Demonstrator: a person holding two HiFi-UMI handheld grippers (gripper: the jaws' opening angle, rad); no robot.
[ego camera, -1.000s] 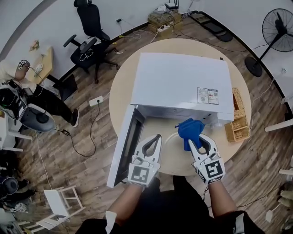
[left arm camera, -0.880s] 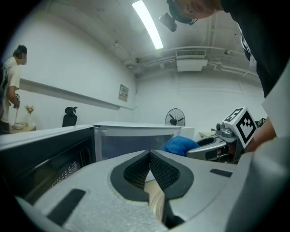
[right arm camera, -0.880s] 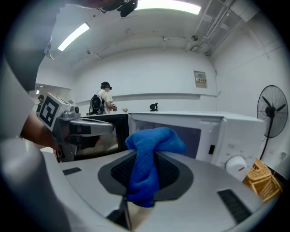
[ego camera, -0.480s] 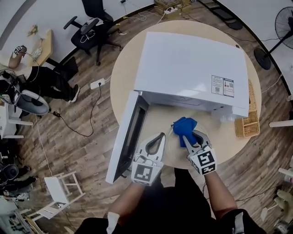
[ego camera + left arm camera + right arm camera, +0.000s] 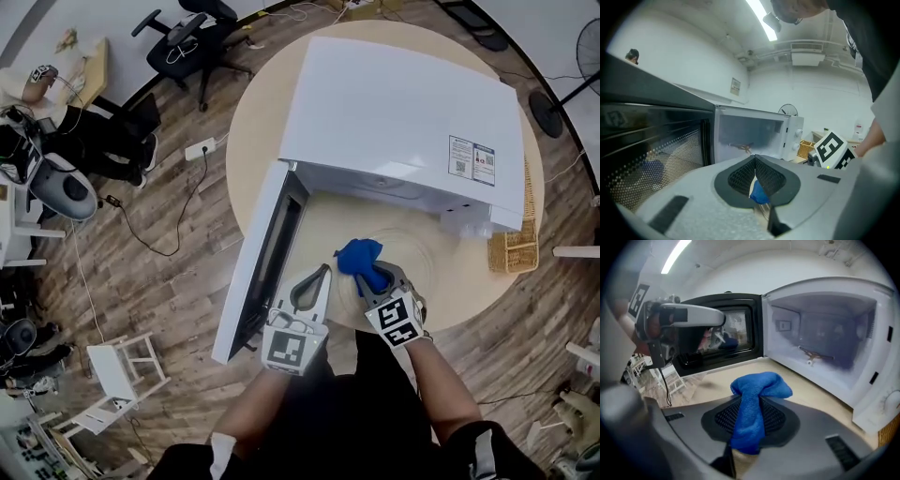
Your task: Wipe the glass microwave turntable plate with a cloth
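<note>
round wooden counter (image 5: 253, 150) under an open microwave (image 5: 403, 103); glass plate (image 5: 427, 253) flat before its mouth. right gripper (image 5: 375, 277) fingers clamped on blue cloth (image 5: 359, 255) – over the plate's left side. left gripper (image 5: 322, 275) fingers pinched together, empty – just beside the cloth.

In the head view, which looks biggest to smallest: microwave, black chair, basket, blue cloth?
1. Microwave
2. Chair
3. Basket and cloth: about alike, and the basket is partly hidden, so I won't rank them.
</note>
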